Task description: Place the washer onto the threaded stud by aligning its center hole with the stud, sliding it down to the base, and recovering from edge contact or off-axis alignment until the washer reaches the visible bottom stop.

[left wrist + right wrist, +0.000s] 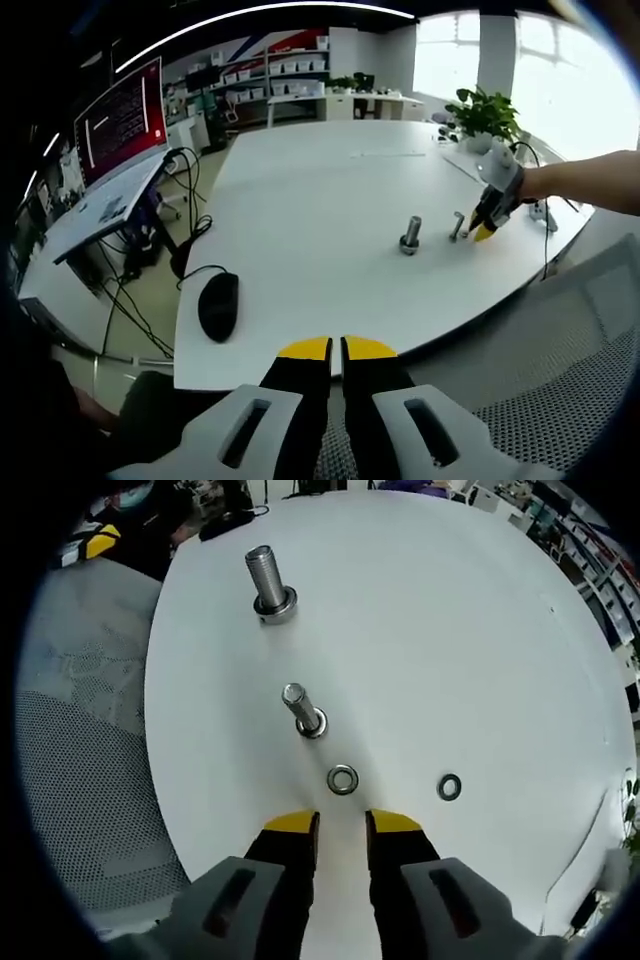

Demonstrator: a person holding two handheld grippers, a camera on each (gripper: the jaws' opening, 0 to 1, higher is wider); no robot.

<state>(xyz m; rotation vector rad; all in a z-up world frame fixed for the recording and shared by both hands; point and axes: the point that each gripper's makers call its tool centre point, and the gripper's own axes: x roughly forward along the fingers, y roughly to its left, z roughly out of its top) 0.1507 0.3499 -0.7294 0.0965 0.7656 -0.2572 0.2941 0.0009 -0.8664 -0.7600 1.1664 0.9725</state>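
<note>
Right gripper view: two washers (342, 779) by stud (303, 711), jaws apart | left gripper view: mouse (218, 305), jaws nearly together

Washer (342, 779) on table (450, 630), before stud (302, 710)

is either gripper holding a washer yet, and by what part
No. The right gripper is open and empty just short of the nearer washer lying flat on the table; the left gripper holds nothing.

White table (480, 630) — studs (303, 710), washers (342, 779), mouse (218, 305).
</note>
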